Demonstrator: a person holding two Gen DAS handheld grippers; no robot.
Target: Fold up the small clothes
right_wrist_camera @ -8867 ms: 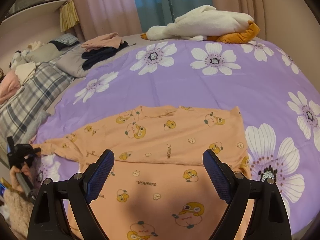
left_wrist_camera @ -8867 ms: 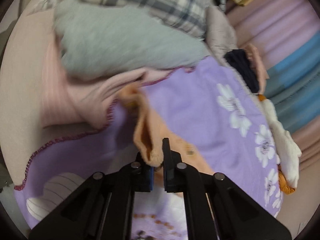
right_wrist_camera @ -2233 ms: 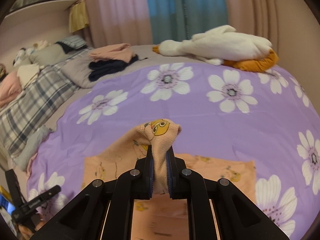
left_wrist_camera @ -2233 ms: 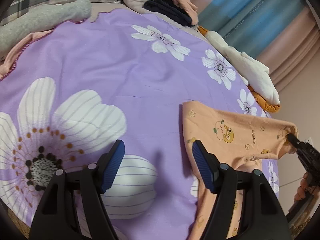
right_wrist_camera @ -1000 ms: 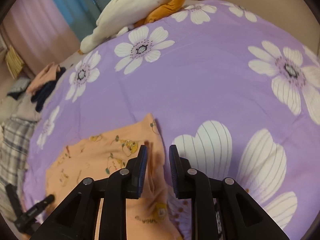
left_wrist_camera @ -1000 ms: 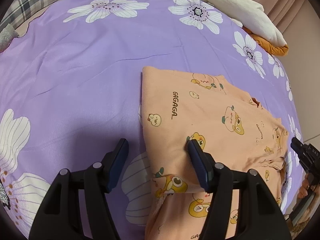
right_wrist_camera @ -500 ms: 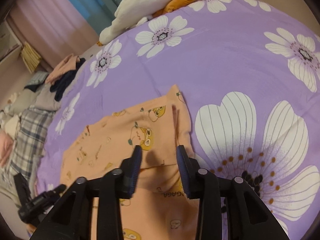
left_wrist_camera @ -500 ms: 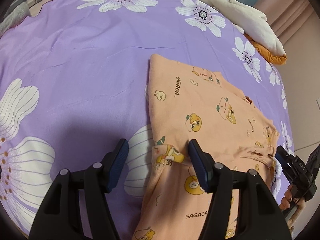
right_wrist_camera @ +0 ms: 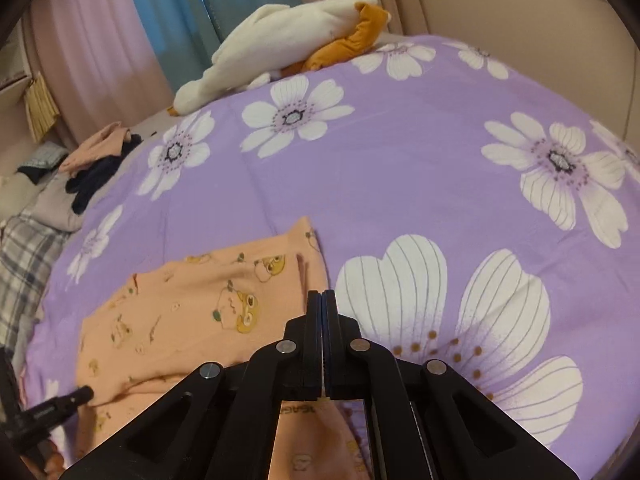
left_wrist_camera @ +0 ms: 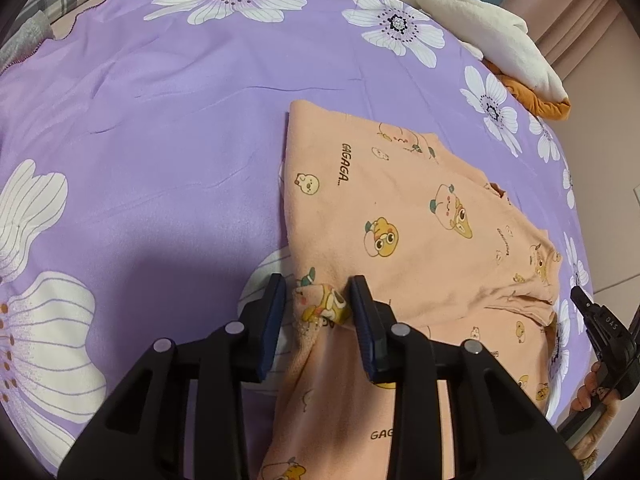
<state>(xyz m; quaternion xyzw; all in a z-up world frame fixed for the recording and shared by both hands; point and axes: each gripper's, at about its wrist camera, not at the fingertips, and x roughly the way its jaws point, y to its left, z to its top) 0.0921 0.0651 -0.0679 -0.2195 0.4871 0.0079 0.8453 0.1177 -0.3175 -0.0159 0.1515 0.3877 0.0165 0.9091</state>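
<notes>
Left gripper [left_wrist_camera: 318, 300] closing — right gripper [right_wrist_camera: 321, 300] fingers pressed together.

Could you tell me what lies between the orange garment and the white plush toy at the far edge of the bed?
Only bare purple flowered bedcover lies between the orange garment and the white plush toy, clearest in the right wrist view.

The right gripper [right_wrist_camera: 321, 294], its jaws pressed together with no cloth visible between them, points down at the right edge of a folded orange cartoon-print garment [right_wrist_camera: 192, 312] lying on a purple flowered bedspread [right_wrist_camera: 400, 168], with a white plush toy [right_wrist_camera: 280, 36] at the far edge.
</notes>
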